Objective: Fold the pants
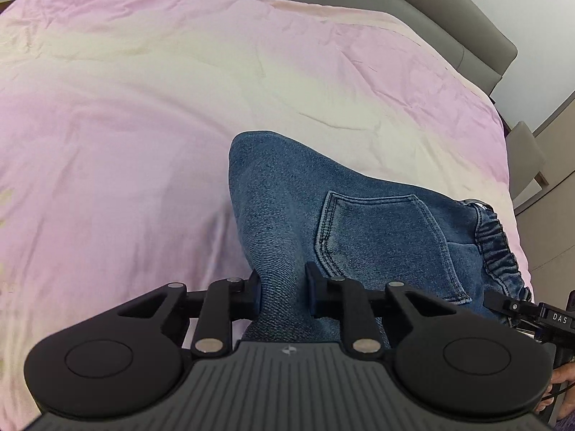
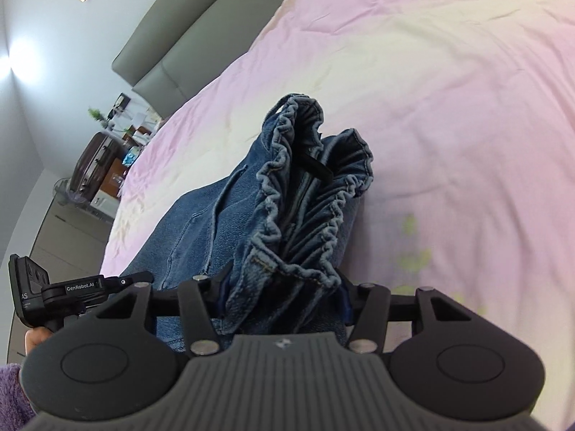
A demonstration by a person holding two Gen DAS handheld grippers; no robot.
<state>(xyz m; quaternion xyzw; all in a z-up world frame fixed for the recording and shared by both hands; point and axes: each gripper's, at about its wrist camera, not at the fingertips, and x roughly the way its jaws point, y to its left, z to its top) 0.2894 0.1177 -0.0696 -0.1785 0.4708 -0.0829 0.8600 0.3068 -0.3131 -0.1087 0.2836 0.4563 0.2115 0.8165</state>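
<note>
Blue denim pants (image 1: 323, 208) with an elastic waistband (image 1: 499, 248) and a back pocket (image 1: 384, 237) hang over the pink bed cover (image 1: 143, 115). My left gripper (image 1: 284, 294) is shut on a fold of the denim below the pocket. My right gripper (image 2: 280, 298) is shut on the pants (image 2: 201, 222) at the gathered waistband (image 2: 305, 179), which bunches up in front of it. The right gripper's body (image 1: 521, 309) shows at the right edge of the left wrist view, and the left gripper's body (image 2: 72, 287) at the left edge of the right wrist view.
A grey padded headboard (image 1: 431, 3) borders the bed on the far side; it also shows in the right wrist view (image 2: 179, 28). A bedside cabinet with clutter (image 2: 107, 165) stands past the bed's edge. A grey chair (image 1: 528, 158) stands by the bed.
</note>
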